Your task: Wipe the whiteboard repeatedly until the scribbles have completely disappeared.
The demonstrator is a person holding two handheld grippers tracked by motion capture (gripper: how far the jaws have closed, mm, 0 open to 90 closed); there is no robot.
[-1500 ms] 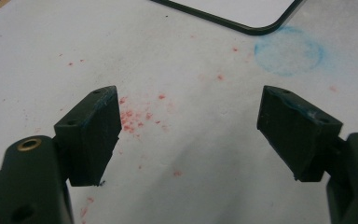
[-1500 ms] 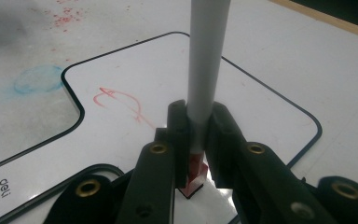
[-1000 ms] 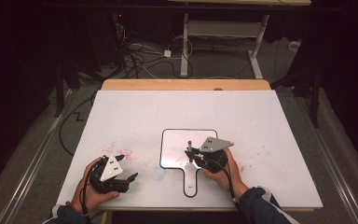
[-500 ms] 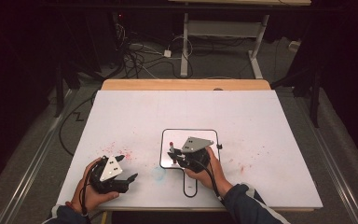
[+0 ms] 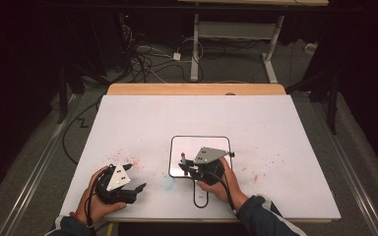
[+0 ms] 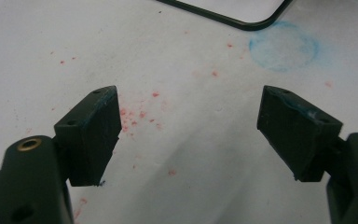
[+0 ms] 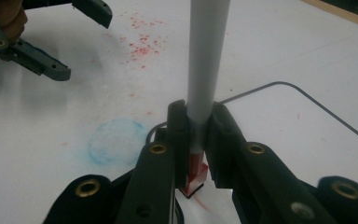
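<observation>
**Jaws clamp the marker over the whiteboard**

Right gripper (image 5: 191, 168) jaws are closed on a red-tipped marker (image 7: 207, 60), held over the small handled whiteboard (image 5: 211, 143) near the desk's (image 5: 285, 128) front edge. Left gripper (image 5: 137, 189) jaws stand apart with nothing between them, parked on the desk to the left. Judgement: keep the tip square to the board and press lightly so the marker does not slip. A blue smudge (image 7: 115, 142) and red specks (image 6: 135, 114) lie beside the board; nothing blocks it.

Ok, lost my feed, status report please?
Right hand-held gripper shut on marker, red tip down on the whiteboard. Left hand-held gripper open, parked on table. Nothing in the way.
</observation>
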